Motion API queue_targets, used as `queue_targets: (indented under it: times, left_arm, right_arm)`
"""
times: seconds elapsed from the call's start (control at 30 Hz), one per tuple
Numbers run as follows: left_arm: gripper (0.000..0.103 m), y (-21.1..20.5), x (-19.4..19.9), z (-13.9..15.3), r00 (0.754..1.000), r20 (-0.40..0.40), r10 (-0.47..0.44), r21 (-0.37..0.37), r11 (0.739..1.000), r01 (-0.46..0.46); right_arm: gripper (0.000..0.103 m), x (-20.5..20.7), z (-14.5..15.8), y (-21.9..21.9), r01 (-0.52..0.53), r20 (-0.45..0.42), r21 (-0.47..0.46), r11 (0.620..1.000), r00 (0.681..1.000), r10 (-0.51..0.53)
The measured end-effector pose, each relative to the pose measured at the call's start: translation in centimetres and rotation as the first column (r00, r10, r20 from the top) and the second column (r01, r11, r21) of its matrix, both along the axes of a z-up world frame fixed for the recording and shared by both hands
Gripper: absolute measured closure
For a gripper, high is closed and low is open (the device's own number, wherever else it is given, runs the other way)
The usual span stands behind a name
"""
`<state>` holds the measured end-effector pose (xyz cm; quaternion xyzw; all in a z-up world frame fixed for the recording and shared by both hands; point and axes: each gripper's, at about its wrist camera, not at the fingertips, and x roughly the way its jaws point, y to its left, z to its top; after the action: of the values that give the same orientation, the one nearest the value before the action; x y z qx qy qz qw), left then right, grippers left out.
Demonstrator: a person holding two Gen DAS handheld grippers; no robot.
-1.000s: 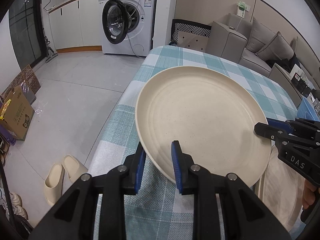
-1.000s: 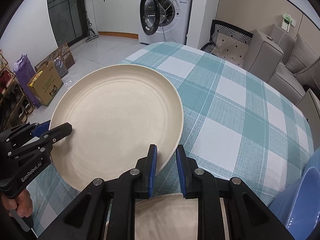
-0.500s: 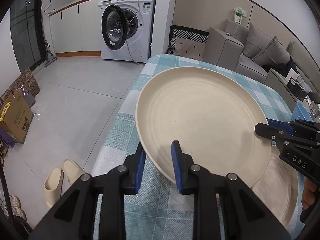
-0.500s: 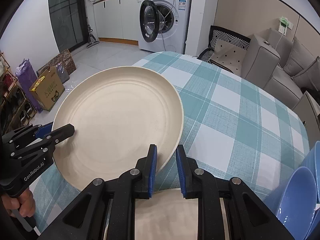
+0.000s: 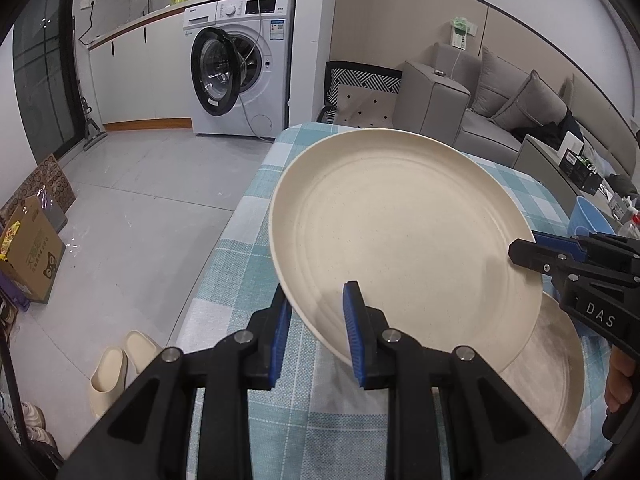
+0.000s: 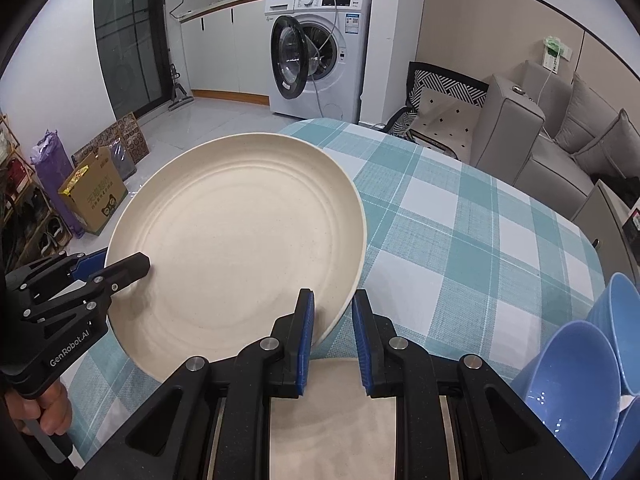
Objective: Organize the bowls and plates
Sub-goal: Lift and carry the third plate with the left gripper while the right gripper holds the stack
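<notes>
- Right now the cream plate [image 5: 400, 236] is off the table, tilted, carried between both grippers above the checked tablecloth [image 6: 460, 216] near the table's edge.
- The left gripper [image 5: 316, 332] is clamped on the plate's near rim, one blue pad above the rim and one below; the right gripper [image 6: 332, 336] pinches the opposite rim the same way.
- Under the raised plate a second cream plate [image 5: 560, 364] lies flat on the cloth, partly covered by the one in the air; whether more plates lie beneath it cannot be told.
- Blue bowls [image 6: 576, 384] sit at the right edge of the right wrist view, leaning against one another rather than neatly nested.
- By the look of it the sorting is at an early or middle stage: one plate is in transit, not yet set down anywhere.
- What seems left: place this plate on its pile, then gather the bowls into a tidy stack.
- A washing machine [image 5: 240, 64] with its door open and a grey sofa [image 5: 512, 112] stand beyond the table, apart from the work.
</notes>
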<state>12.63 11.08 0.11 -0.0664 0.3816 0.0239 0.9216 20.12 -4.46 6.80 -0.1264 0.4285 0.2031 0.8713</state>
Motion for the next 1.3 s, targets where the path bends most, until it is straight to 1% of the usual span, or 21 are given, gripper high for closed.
queue_targets:
  times: [0.33, 0.8, 1.3]
  left_arm:
    - [0.078, -1.8, -0.4, 0.9, 0.999, 0.017, -0.038, 0.011, 0.999, 0.038]
    - [0.078, -5.1, -1.0, 1.2, 0.993, 0.014, -0.114, 0.028, 0.993, 0.113]
    - [0.078, -8.1, -1.9, 0.7, 0.986, -0.007, -0.167, 0.065, 0.984, 0.167]
  right_arm:
    - [0.083, -1.3, 1.0, -2.1, 0.025, 0.015, 0.02, 0.999, 1.0, -0.026]
    - [0.083, -4.3, 1.7, -6.3, 0.074, 0.034, 0.044, 0.996, 0.997, -0.076]
    - [0.083, -6.8, 0.4, -9.9, 0.123, 0.019, 0.076, 0.989, 0.992, -0.125]
